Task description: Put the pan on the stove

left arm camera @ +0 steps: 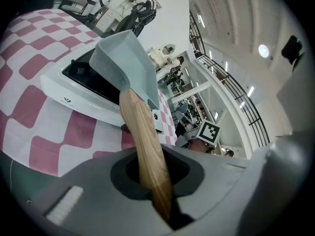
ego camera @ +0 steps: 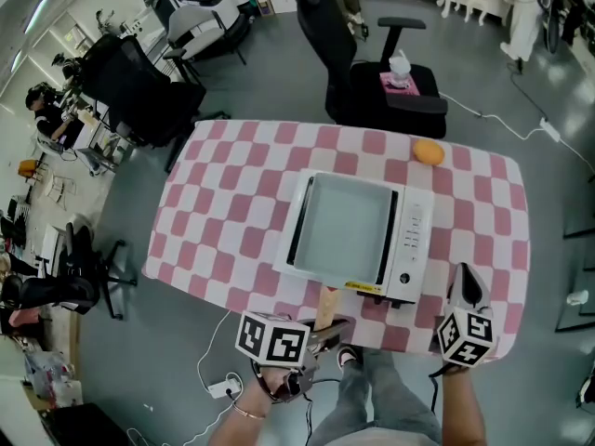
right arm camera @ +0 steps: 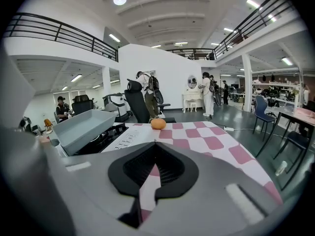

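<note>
In the head view, your left tool (ego camera: 327, 329) is pinching the wooden handle (ego camera: 327, 305) of the grey pan (ego camera: 342, 227). The pan already lies over the stove (ego camera: 412, 240), its handle reaching off the stove's near edge toward you. Your right tool (ego camera: 463, 282) hovers at the stove's near right corner, over the bench (ego camera: 223, 203).

In the left gripper view, the handle runs straight between the jaws, clamped. The pan body sits above the stove's dark top, but you cannot tell here whether it rests flat or is a little raised.

In the right gripper view, the jaws are pressed together at their tips on nothing.

This looks like the placing step, nearly finished. Next, settle the pan level, then let go of the handle and draw back without dragging it.

An orange (ego camera: 429, 152) lies beyond the stove's far right corner, and an office chair (ego camera: 372, 72) stands further off. Neither is in the way.
</note>
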